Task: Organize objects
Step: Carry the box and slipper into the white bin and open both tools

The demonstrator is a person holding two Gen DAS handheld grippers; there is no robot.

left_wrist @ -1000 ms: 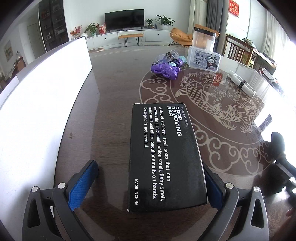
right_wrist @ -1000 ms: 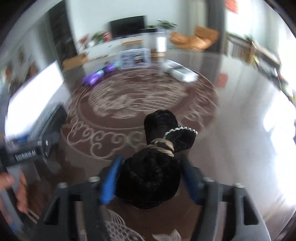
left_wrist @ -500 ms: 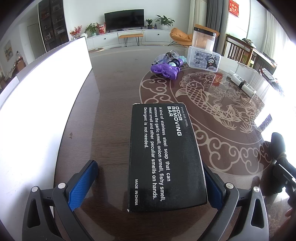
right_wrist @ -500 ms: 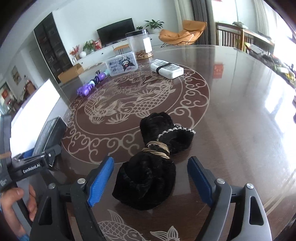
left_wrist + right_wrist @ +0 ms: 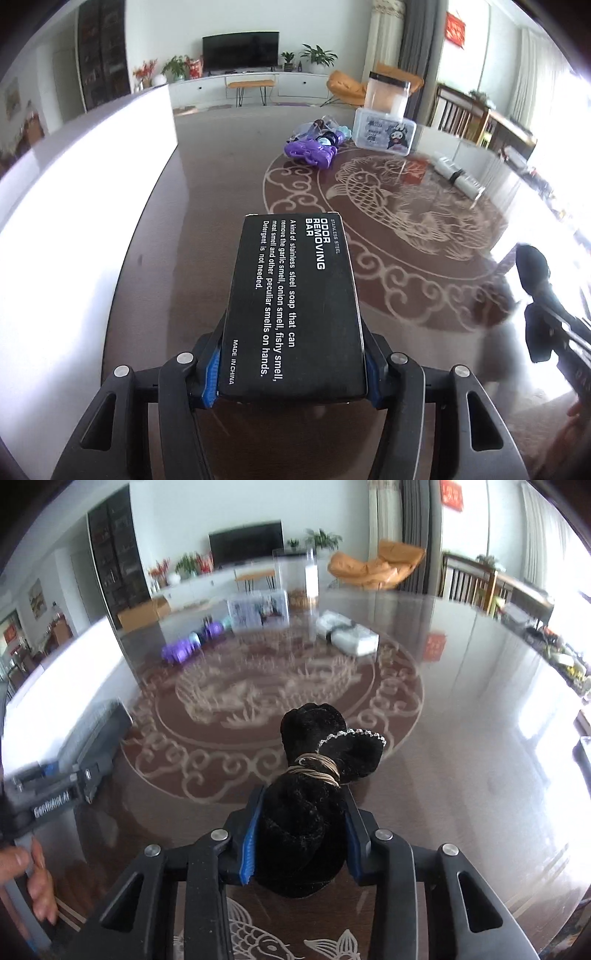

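Both grippers had closed in from wide apart onto their things since a second before.

The left gripper (image 5: 291, 373) was closing on the black box (image 5: 293, 306); the right gripper (image 5: 301, 849) was closing on the black pouch (image 5: 314, 797), both near the table's (image 5: 207, 221) fish pattern (image 5: 369, 192). Both pickups looked secured. Beyond the pattern sat a purple toy (image 5: 310, 151), a clear case (image 5: 384, 131) and a white packet (image 5: 347, 633), none blocking.
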